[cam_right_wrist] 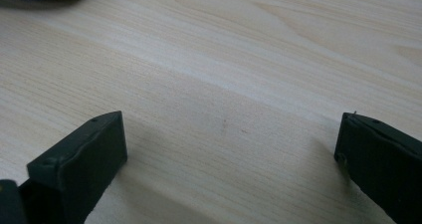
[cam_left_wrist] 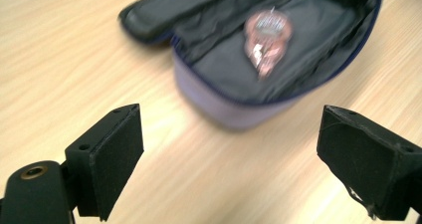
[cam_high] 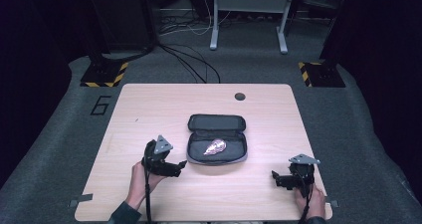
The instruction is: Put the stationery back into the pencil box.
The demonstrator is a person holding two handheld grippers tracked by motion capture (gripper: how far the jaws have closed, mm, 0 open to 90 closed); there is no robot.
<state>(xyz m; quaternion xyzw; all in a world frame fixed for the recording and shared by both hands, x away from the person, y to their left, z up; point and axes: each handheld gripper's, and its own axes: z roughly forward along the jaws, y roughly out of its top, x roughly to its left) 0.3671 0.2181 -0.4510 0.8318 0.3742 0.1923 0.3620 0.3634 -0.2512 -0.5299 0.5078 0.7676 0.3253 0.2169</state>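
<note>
An open zip case (cam_high: 217,139) lay at the centre of the wooden table (cam_high: 149,109), its long axis running from 9 to 3 o'clock, lid hinged back toward 12. It was judged soft-walled and light, best taken by the stiffer zipped rim. A small shiny wrapped item (cam_high: 214,147) rested inside, tapered end pointing toward 8 o'clock; it was judged light, crinkly and slippery. The left gripper (cam_high: 180,167) at 9 o'clock and the right gripper (cam_high: 275,178) at 4 o'clock were both held with jaws spread, nothing between them
</note>
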